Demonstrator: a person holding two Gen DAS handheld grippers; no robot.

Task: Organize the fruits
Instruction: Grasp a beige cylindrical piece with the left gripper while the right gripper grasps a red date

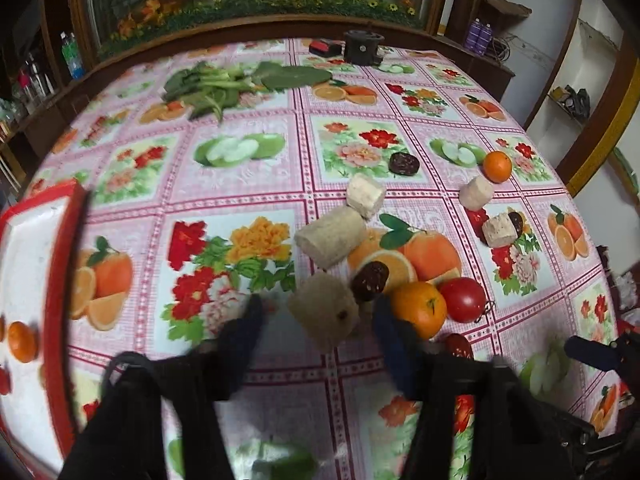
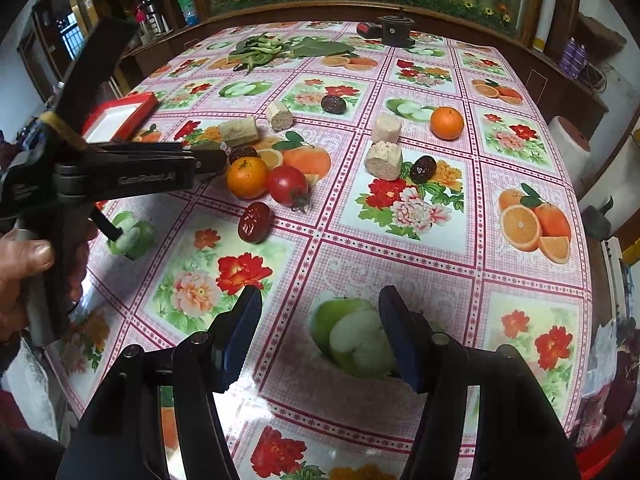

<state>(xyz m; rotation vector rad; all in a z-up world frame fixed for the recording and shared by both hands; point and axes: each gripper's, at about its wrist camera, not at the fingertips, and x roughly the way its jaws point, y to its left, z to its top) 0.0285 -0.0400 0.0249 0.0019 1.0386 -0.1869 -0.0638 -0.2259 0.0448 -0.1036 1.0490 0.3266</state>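
My left gripper [image 1: 318, 316] was tipped down over the cluster of food on the flowery tablecloth [image 1: 248, 168], its 2 blue pads a moderate gap apart with a beige corn-cob chunk [image 1: 323, 314] sitting between them. The picture was blurry there, so I couldn't tell if the pads were actually pressing on it. Just off its right finger were an orange [image 1: 419, 309] and a tomato [image 1: 463, 299] touching each other, with a dark date [image 1: 370, 276] right beyond the chunk. Further ahead lay 2 more cob pieces [image 1: 331, 236], and well off to the left was the red-rimmed tray [image 1: 60, 272] with an orange already in it.

My right gripper [image 2: 320, 332] was hovering with a medium gap and nothing in it, just the printed apple underneath. Ahead and to its left lay a red date [image 2: 254, 222], and further ahead on the right was another orange [image 2: 447, 122]
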